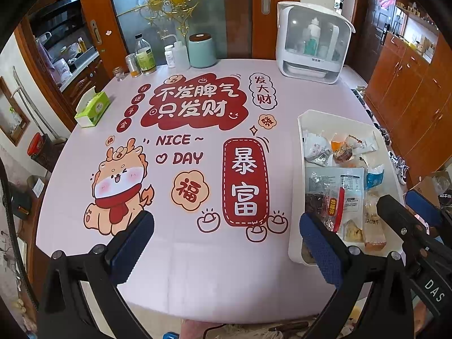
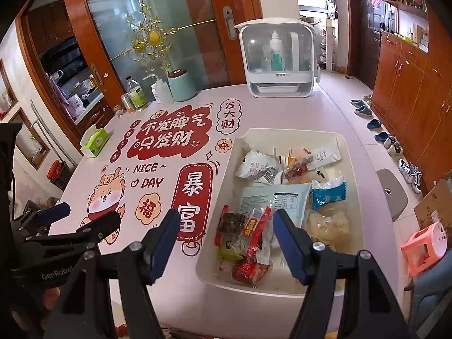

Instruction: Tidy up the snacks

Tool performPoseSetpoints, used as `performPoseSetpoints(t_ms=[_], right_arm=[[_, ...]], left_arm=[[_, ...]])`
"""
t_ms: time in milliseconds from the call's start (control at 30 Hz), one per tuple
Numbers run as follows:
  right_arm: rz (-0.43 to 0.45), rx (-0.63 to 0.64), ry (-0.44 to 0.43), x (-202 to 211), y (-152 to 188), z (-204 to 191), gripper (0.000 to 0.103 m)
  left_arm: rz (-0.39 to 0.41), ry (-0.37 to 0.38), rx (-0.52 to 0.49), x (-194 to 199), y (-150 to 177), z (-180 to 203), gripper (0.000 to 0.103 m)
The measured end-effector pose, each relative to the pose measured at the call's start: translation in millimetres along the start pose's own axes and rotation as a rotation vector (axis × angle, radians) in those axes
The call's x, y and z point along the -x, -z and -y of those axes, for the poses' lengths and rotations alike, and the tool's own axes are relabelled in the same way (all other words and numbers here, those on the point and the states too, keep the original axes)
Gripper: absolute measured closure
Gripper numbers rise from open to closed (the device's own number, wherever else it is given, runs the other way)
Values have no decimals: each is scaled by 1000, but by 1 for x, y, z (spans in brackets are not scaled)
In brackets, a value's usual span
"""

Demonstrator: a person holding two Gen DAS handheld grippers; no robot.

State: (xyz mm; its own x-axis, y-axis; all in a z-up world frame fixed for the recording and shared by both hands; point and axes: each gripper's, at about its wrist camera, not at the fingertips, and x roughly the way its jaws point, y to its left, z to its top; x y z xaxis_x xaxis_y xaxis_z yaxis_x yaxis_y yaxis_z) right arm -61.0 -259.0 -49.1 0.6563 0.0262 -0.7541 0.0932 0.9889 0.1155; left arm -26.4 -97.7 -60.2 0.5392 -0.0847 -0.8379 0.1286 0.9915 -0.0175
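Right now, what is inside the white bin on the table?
The white bin holds loose snack packets: a pale blue pouch, a blue-and-white packet, a red stick packet and a crumpled white wrapper. Whatever lies under the pile is covered.

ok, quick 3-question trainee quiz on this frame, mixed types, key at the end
1. True or false: the snack packets lie in the white tray.
2. The right tool hangs over: A) tissue box B) tray's near end C) green canister
3. Fill in: the left tool is open and holds ____.

Key: 1 true; 2 B; 3 nothing
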Motion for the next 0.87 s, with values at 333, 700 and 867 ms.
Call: performPoseSetpoints(t_ms=[333, 700, 867], right_arm=[[-1, -1, -1, -1, -1, 0, 34], [-3, -2, -1, -2, 0, 1, 34], [-5, -2, -2, -2, 2, 1, 34]], left_arm=[[-2, 0, -1, -2, 1, 0, 1], [-5, 1, -3, -3, 0, 0, 1], [-6, 3, -4, -4, 2, -1, 1]])
